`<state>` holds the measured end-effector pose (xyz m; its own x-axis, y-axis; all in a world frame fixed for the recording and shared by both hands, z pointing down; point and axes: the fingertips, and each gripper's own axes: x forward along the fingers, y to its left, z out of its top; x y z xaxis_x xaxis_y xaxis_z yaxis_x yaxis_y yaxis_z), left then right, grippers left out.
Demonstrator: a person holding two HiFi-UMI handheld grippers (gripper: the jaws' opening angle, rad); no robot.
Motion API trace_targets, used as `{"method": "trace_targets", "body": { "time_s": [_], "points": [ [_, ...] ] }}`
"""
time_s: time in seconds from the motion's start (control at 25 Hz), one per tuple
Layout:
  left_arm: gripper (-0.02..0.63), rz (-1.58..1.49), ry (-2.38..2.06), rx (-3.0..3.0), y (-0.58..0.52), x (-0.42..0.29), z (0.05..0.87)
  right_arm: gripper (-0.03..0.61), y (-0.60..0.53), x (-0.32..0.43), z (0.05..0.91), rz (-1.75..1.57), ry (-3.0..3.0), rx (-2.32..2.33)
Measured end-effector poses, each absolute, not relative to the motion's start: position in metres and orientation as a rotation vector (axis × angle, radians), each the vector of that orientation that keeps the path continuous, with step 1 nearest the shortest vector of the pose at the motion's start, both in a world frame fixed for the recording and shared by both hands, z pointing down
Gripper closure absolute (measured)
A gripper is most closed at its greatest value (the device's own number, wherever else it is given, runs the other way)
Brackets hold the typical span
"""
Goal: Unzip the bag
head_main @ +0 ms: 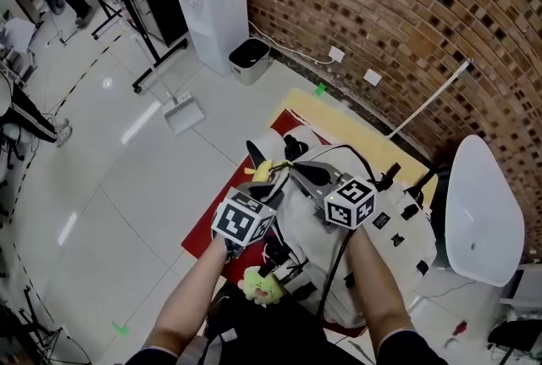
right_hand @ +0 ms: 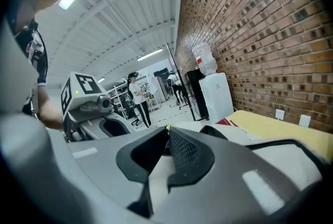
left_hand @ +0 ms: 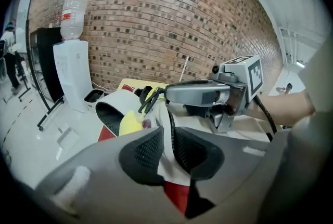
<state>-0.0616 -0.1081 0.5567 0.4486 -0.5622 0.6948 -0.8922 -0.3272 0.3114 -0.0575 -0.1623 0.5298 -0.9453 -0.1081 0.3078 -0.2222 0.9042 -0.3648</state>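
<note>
Over the white bag (head_main: 296,219), the left gripper (left_hand: 169,139) has its fingers (left_hand: 145,153) slightly apart around a black cord (left_hand: 170,119). Right gripper (right_hand: 167,133) fingers are pressed together.

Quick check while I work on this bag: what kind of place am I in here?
Most likely an indoor lab or workshop set up for recording. It has a brick wall, a white tiled floor with an equipment stand, a water dispenser, and people standing about in the background.

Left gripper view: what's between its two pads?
A thin black cord runs down the gap, white bag fabric behind it, seen in the left gripper view.
</note>
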Motion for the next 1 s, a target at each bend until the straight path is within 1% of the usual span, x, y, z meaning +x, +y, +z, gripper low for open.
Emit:
{"method": "trace_targets", "body": {
  "time_s": [0.28, 0.48, 1.0],
  "points": [
    [0.549, 0.582, -1.176, 2.016, -0.102, -0.067, 0.555, 0.550, -0.186, -0.042, 0.537, 0.649, -2.756, 0.425],
    [0.552, 0.591, -1.152, 2.022, -0.097, -0.070, 0.557, 0.551, -0.217, -0.015, 0.545, 0.726, -2.711, 0.664],
    [0.555, 0.604, -1.101, 2.064, -0.096, -0.069, 0.550, 0.548, -0.266, 0.025, 0.552, 0.766, -2.586, 0.972]
  ]
}}
